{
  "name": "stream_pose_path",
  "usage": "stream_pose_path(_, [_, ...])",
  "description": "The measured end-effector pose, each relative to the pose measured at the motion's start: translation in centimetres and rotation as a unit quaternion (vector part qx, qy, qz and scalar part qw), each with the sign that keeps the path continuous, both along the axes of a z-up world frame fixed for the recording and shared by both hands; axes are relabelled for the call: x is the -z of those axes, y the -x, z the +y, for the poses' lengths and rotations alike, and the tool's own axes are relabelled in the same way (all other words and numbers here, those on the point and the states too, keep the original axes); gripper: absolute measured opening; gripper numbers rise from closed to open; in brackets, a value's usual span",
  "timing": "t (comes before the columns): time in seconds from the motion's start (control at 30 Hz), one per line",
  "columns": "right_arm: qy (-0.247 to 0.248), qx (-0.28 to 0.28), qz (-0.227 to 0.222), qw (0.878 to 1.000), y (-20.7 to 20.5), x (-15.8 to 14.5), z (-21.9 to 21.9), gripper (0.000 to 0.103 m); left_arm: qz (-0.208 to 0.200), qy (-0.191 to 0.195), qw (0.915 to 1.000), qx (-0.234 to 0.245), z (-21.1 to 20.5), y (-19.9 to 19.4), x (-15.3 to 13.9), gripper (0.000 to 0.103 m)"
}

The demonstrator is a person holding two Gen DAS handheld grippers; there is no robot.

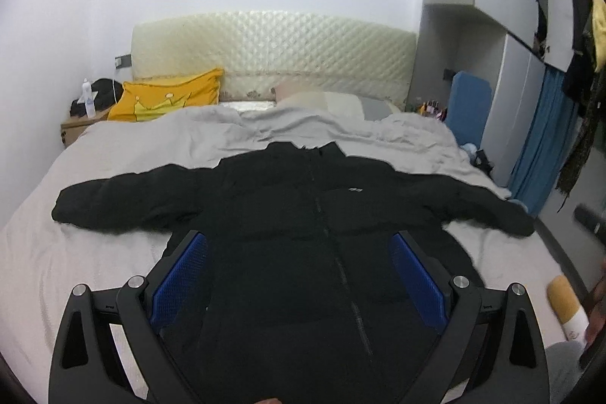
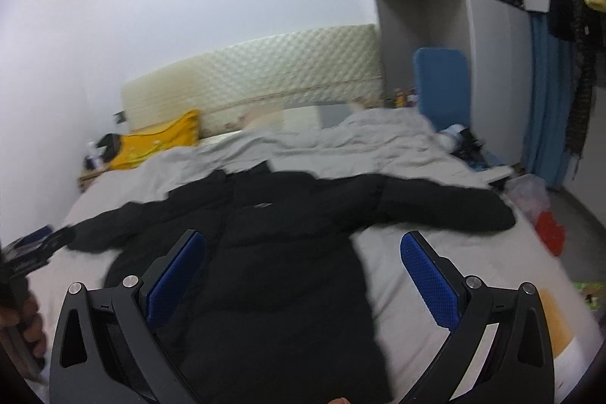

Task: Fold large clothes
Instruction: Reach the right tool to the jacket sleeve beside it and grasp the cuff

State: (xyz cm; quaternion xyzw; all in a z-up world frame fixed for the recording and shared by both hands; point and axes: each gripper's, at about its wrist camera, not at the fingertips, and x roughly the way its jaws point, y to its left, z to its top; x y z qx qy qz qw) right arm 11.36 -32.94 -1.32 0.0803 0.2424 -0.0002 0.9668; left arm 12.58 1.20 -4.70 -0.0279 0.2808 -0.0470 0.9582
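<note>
The black jacket is lying front-up with sleeves spread, seemingly readied for folding; the left gripper and right gripper are hovering above its hem, both gaping wide, gripping nothing.

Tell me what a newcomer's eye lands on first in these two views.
First, the black puffer jacket spread flat, front up, on the grey bed, both sleeves stretched out sideways. Next, the left gripper and right gripper, each low in its own view with blue-padded jaws wide apart and holding nothing. Behind, a yellow pillow leans against the quilted cream headboard.
</note>
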Motion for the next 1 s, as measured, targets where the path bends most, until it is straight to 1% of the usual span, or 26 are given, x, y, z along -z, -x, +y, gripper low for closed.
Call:
stream_pose_path(0.13, [-0.001, 0.035, 0.003, 0.999, -3.5, 1.0, -4.2, 0.103, 0.004, 0.026, 0.9996, -0.014, 1.7, -2.2, 2.6, 0.098])
stream_pose_path(0.17, [-0.003, 0.044, 0.003, 0.999, -4.3, 1.3, -5.3, 0.103, 0.008, 0.038, 0.9991, -0.016, 2.2, -2.8, 3.5, 0.098])
stream_pose_path(0.23, [-0.015, 0.060, 0.007, 0.998, -6.2, 2.1, -8.3, 0.103, 0.020, 0.048, 0.9985, -0.020, 2.9, -3.6, 4.8, 0.098])
stream_pose_path(0.3, [-0.031, 0.081, 0.009, 0.996, -8.0, 3.2, -11.4, 0.103, 0.030, 0.061, 0.9973, -0.028, 4.0, -4.4, 6.1, 0.098])
stream_pose_path(0.33, [-0.033, 0.092, 0.012, 0.995, -8.8, 3.7, -12.6, 0.103, 0.031, 0.065, 0.9969, -0.031, 4.1, -4.6, 6.5, 0.098])
stream_pose_path(0.4, [-0.028, 0.132, 0.023, 0.991, -10.6, 5.3, -15.7, 0.103, 0.035, 0.074, 0.9959, -0.038, 4.7, -5.1, 7.5, 0.098])
stream_pose_path(0.47, [-0.030, 0.149, 0.018, 0.988, -11.4, 6.7, -18.0, 0.103, 0.033, 0.078, 0.9953, -0.047, 5.3, -5.3, 8.0, 0.098])
stream_pose_path(0.53, [-0.057, 0.155, 0.023, 0.986, -12.2, 9.0, -20.7, 0.103, 0.032, 0.080, 0.9952, -0.047, 5.4, -5.3, 8.2, 0.098])
stream_pose_path(0.6, [-0.099, 0.160, 0.039, 0.981, -12.8, 11.2, -23.2, 0.103, 0.035, 0.084, 0.9949, -0.044, 5.3, -5.4, 8.6, 0.098])
stream_pose_path(0.67, [-0.136, 0.171, 0.050, 0.974, -13.2, 13.3, -25.7, 0.103, 0.039, 0.079, 0.9953, -0.042, 5.0, -5.6, 9.0, 0.098])
stream_pose_path(0.73, [-0.175, 0.190, 0.060, 0.964, -13.4, 15.7, -28.3, 0.103, 0.042, 0.076, 0.9954, -0.040, 4.7, -5.7, 9.3, 0.098])
stream_pose_path(0.77, [-0.188, 0.195, 0.063, 0.961, -13.3, 16.3, -29.0, 0.103, 0.044, 0.075, 0.9954, -0.040, 4.5, -6.0, 9.5, 0.098])
stream_pose_path(0.87, [-0.233, 0.216, 0.083, 0.945, -13.7, 19.4, -31.1, 0.102, 0.049, 0.074, 0.9953, -0.039, 4.0, -6.5, 10.1, 0.098])
stream_pose_path(0.9, [-0.250, 0.225, 0.087, 0.938, -13.9, 20.6, -32.0, 0.100, 0.052, 0.072, 0.9953, -0.039, 3.9, -6.8, 10.4, 0.098])
stream_pose_path(0.93, [-0.268, 0.227, 0.083, 0.933, -13.9, 21.4, -32.6, 0.098, 0.053, 0.072, 0.9952, -0.040, 3.8, -7.0, 10.6, 0.098])
stream_pose_path(0.97, [-0.297, 0.228, 0.072, 0.924, -14.0, 22.3, -33.4, 0.098, 0.056, 0.071, 0.9950, -0.041, 3.7, -7.2, 10.8, 0.098])
stream_pose_path(1.0, [-0.339, 0.234, 0.061, 0.909, -14.1, 23.7, -34.6, 0.097, 0.060, 0.072, 0.9947, -0.043, 3.6, -7.5, 11.2, 0.098])
